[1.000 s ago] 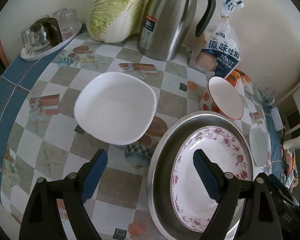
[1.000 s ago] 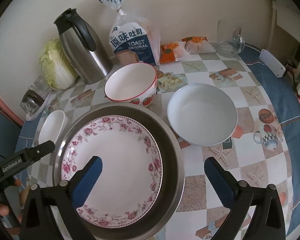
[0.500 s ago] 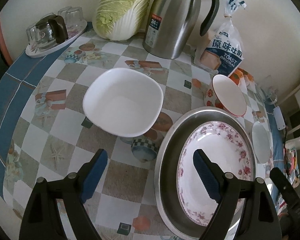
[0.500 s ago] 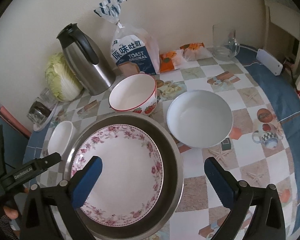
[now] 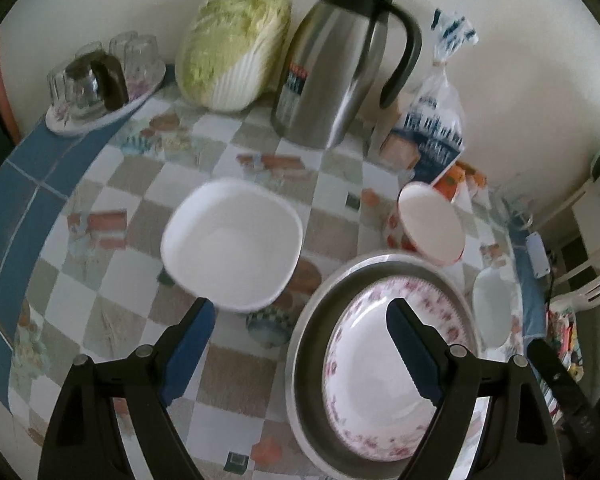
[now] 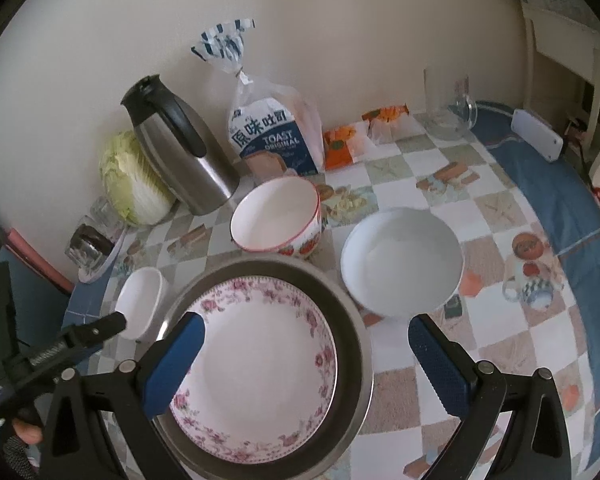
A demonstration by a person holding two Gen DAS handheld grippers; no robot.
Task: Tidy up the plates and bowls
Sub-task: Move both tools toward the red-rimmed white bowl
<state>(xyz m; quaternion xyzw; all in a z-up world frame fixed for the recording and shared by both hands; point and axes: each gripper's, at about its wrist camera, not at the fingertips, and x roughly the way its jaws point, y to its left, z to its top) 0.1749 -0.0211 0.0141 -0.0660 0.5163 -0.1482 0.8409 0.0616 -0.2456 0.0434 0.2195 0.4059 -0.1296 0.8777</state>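
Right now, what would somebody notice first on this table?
Probably the flowered plate lying inside the big metal basin at the front. Behind it stands a red-rimmed bowl, with a white bowl to its right. The shiny steel jug stands by the wall.

The bread bag (image 6: 274,136), just right of the flask (image 6: 180,148), reads "原味吐司" above "TOAST ORIGINAL". The flask's label (image 5: 296,84) is too blurred to read, as is the lettering on the left claw (image 6: 44,354).
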